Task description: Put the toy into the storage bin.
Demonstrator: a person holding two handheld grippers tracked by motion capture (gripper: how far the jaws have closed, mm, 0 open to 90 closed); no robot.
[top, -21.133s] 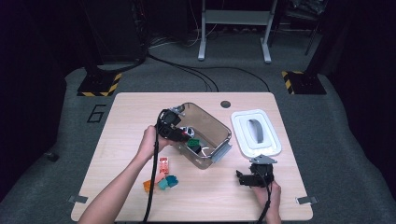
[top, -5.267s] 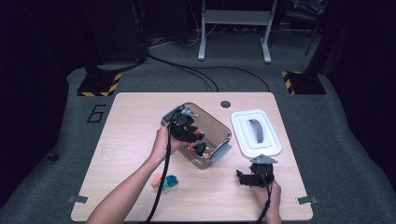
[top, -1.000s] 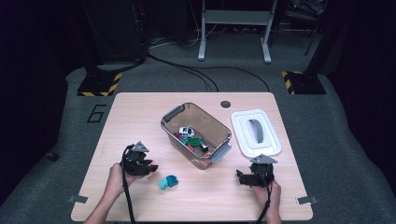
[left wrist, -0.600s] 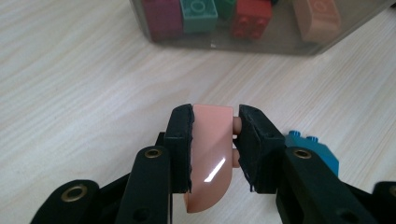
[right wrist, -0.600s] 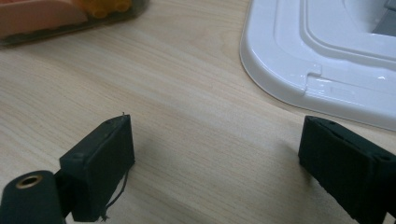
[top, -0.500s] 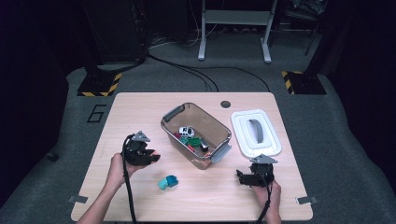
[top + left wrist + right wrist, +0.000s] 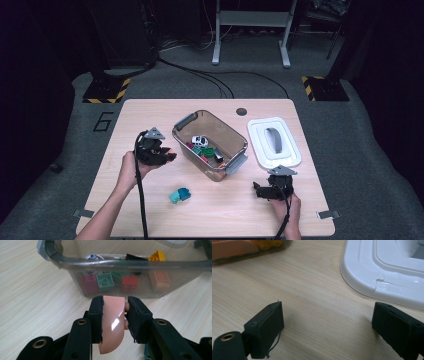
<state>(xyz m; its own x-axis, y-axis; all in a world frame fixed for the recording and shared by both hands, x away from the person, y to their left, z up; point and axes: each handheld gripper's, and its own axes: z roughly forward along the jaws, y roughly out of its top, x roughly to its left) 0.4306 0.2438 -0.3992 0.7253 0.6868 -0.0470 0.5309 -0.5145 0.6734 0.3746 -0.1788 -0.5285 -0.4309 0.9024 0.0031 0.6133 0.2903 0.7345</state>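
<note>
The pink piece [image 7: 112, 322] sits pinched between the fingers of the left gripper [image 7: 113, 315], held above the desk [image 7: 150, 115] toward its left edge, just beside the clear bin [image 7: 210, 145] of bricks at the desk's middle. A teal brick [image 7: 179, 195] lies nearer the front edge. The right gripper [image 7: 332, 325] rests near the front right corner, its fingers spread with nothing between them, beside the white lid [image 7: 387, 272].
</note>
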